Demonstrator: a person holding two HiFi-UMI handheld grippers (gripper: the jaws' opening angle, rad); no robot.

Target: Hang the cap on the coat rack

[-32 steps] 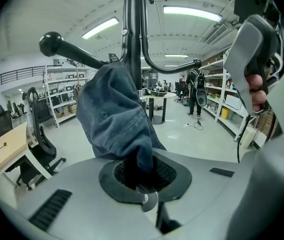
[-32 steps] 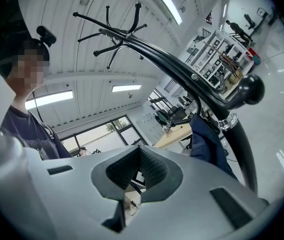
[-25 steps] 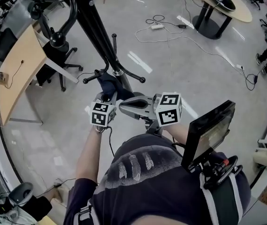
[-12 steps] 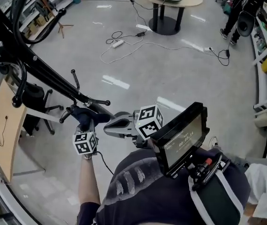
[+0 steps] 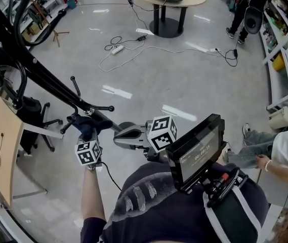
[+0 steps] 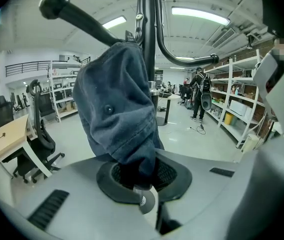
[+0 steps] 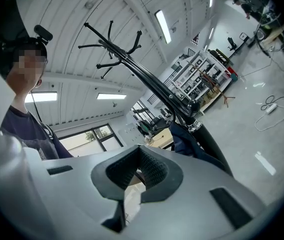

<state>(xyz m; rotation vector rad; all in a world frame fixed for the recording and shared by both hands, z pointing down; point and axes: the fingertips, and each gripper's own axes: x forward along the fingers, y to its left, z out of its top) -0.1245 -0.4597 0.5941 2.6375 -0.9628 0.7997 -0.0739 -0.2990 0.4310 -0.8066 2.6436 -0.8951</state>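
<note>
Cap of dark blue cloth was pinched at its lower edge by the left gripper, whose jaws were pressed together on the fabric. It stood against the pole of the coat rack, under a knobbed hook. The right gripper, near the left one, was closed on nothing.

In my head view the rack runs off the upper left edge; the cap shows only as a dark blob.
</note>
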